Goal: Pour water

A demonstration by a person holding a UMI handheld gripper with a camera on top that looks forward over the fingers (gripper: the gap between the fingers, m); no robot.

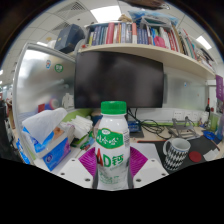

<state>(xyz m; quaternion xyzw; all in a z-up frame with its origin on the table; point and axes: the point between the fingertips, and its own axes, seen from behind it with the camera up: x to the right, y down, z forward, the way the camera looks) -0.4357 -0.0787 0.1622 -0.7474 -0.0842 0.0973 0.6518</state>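
Between the pads (136,160), dead centre: bottle (112,145), upright, green cap on top. Gripper (113,163) looks clamped on it. Mug (176,152) off right, so tip that way, probably.

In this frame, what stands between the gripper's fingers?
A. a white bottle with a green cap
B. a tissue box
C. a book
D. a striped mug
A: the white bottle with a green cap stands between the magenta pads, while the striped mug sits off to one side on the desk.
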